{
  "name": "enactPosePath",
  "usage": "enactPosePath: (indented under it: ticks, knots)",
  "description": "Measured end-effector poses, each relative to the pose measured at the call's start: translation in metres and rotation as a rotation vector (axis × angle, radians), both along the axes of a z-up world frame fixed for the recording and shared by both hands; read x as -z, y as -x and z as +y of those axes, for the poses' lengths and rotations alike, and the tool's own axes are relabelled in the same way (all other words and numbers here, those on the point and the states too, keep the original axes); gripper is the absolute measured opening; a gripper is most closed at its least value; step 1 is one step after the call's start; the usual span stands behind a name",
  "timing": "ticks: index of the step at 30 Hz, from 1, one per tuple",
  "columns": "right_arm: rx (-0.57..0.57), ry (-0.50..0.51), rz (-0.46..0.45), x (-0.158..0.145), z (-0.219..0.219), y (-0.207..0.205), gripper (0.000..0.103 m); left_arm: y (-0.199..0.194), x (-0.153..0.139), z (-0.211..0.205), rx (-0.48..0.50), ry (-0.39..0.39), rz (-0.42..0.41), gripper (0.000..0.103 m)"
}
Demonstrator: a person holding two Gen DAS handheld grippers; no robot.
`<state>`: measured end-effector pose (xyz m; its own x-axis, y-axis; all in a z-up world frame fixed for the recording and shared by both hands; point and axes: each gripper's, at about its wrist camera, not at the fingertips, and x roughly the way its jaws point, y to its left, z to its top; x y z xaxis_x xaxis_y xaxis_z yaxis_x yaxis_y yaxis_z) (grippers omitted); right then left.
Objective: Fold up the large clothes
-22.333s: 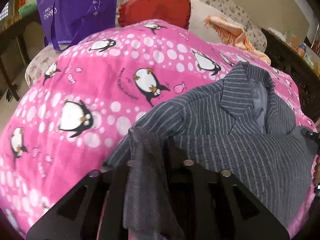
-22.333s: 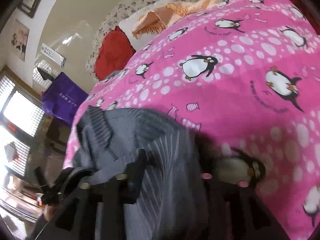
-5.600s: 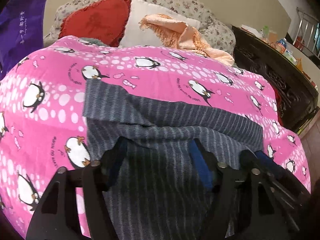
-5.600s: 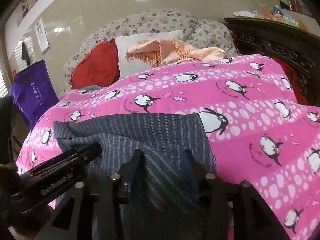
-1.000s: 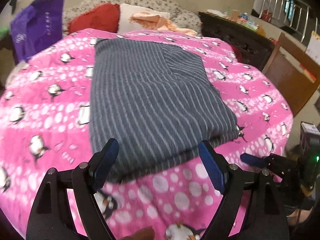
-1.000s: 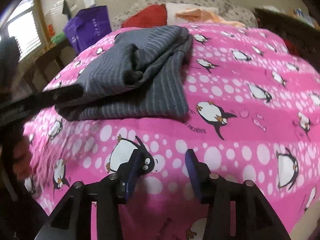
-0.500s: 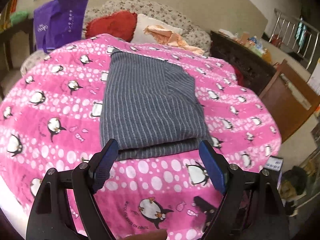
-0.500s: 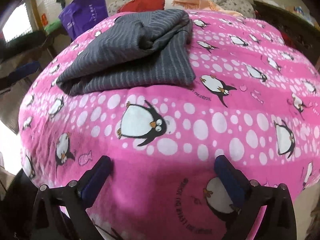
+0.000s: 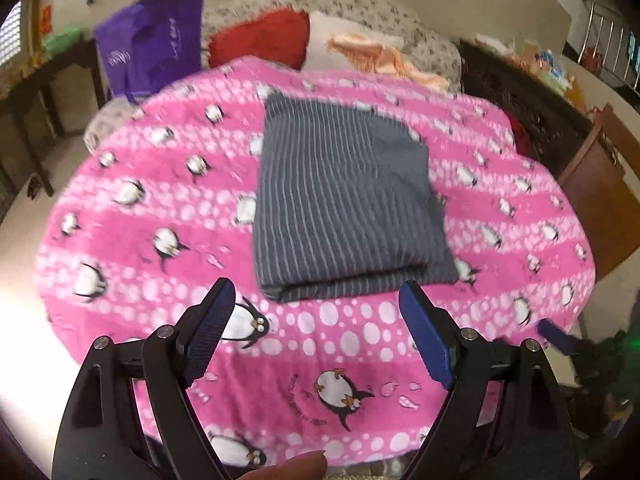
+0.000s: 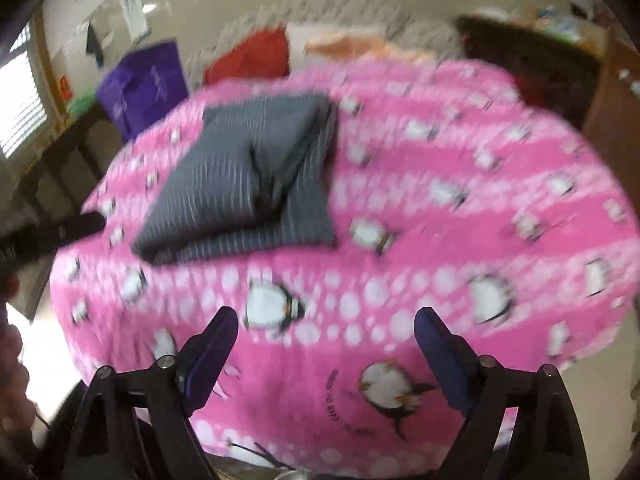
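A grey pinstriped garment (image 9: 344, 204) lies folded into a neat rectangle on the pink penguin blanket (image 9: 132, 236). It also shows in the blurred right wrist view (image 10: 244, 184), left of centre. My left gripper (image 9: 316, 300) is open and empty, held back above the blanket's near edge, short of the garment. My right gripper (image 10: 326, 326) is open and empty, also back from the garment over the near part of the blanket (image 10: 460, 208). The left gripper's body (image 10: 48, 236) shows at the left edge of the right wrist view.
A purple bag (image 9: 152, 46), a red cushion (image 9: 260, 38), a white pillow (image 9: 352, 38) and an orange cloth (image 9: 384, 56) lie at the far end. A dark wooden cabinet (image 9: 532, 112) and chair (image 9: 600, 176) stand on the right, a table (image 9: 36, 88) on the left.
Both grippers have drawn further back and up from the folded garment, which now looks smaller. The right gripper's jaws opened wide about a second ago and stay open.
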<state>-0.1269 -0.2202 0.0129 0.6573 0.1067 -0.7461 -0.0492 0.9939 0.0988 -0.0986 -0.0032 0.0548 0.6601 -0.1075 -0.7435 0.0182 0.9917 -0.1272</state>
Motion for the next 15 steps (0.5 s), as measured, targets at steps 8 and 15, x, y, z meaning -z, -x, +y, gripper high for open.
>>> enactPosePath:
  ticks: [8,15]
  knots:
    - [0.109,-0.027,-0.083,-0.059,-0.012,0.037,0.092,0.034,-0.037,-0.017,0.006,-0.058,-0.134,0.084]
    - [0.083,0.025,-0.139,-0.061,0.001,0.042,0.092,0.034,-0.035,-0.021,0.006,-0.088,-0.134,0.084]
